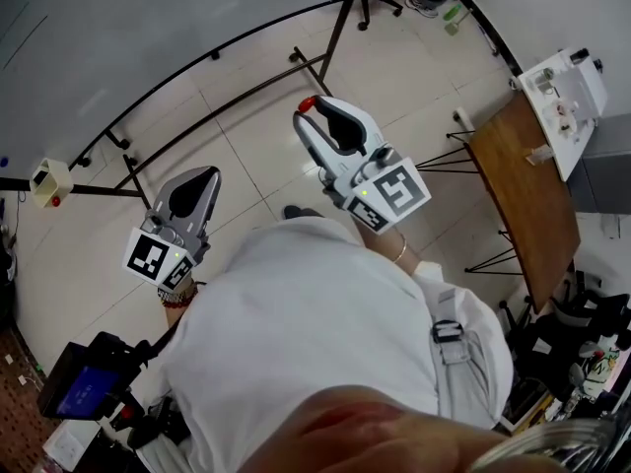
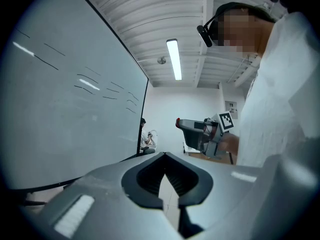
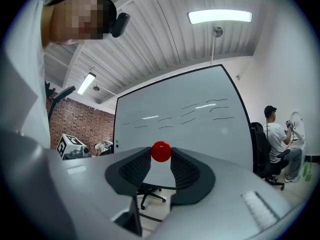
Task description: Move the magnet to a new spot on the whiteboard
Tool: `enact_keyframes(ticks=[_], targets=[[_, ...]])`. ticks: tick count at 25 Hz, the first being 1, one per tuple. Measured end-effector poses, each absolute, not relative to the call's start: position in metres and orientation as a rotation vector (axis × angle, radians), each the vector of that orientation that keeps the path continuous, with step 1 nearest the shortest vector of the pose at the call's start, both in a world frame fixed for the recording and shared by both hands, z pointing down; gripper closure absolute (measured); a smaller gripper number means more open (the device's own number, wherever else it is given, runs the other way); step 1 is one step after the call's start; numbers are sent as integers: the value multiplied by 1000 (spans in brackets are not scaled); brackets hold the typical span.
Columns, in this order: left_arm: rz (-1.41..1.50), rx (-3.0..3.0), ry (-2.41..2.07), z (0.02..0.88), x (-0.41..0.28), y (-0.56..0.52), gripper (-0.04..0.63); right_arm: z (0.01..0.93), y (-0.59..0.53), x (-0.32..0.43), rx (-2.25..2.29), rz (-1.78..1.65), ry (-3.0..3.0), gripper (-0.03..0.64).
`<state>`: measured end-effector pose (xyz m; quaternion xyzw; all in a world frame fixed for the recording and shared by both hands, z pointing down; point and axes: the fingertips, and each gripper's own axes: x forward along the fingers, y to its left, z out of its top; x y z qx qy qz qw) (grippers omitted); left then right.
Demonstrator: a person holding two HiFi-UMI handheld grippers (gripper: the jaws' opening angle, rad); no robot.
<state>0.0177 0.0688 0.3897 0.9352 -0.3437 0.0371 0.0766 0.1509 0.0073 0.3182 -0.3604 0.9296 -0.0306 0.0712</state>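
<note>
Pale whiteboard [image 3: 190, 119] was seen behind the right tongs [image 3: 161, 154], pinched on the small red magnet [image 3: 161, 151] at their 12 o'clock tip, while the left tongs [image 2: 165, 155] were pressed together empty; light, hard and slick, it was judged best gripped across its sides.

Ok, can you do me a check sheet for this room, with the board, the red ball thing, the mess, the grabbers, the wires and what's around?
Surface: whiteboard upright on its stand, a few dark pen strokes on it.
Job's things: red magnet off the board, pinched by the right gripper.
Clutter: small things on a white desk beside a wooden table.
Grippers: right gripper shut on the magnet; left gripper shut, empty.
Cables: nothing seen.
Surroundings: tiled floor, brick wall, ceiling light, a seated person off to the board's side.
</note>
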Motion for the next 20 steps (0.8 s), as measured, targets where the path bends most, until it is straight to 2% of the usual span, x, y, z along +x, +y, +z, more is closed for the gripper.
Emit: enact_keyframes(ticks=[11, 20], targets=[[95, 2744, -1123, 369, 5, 82, 591, 289, 23, 138, -1012, -58, 2824, 489], [75, 2720, -1183, 379, -49, 124, 591, 303, 63, 78, -933, -58, 2864, 489]])
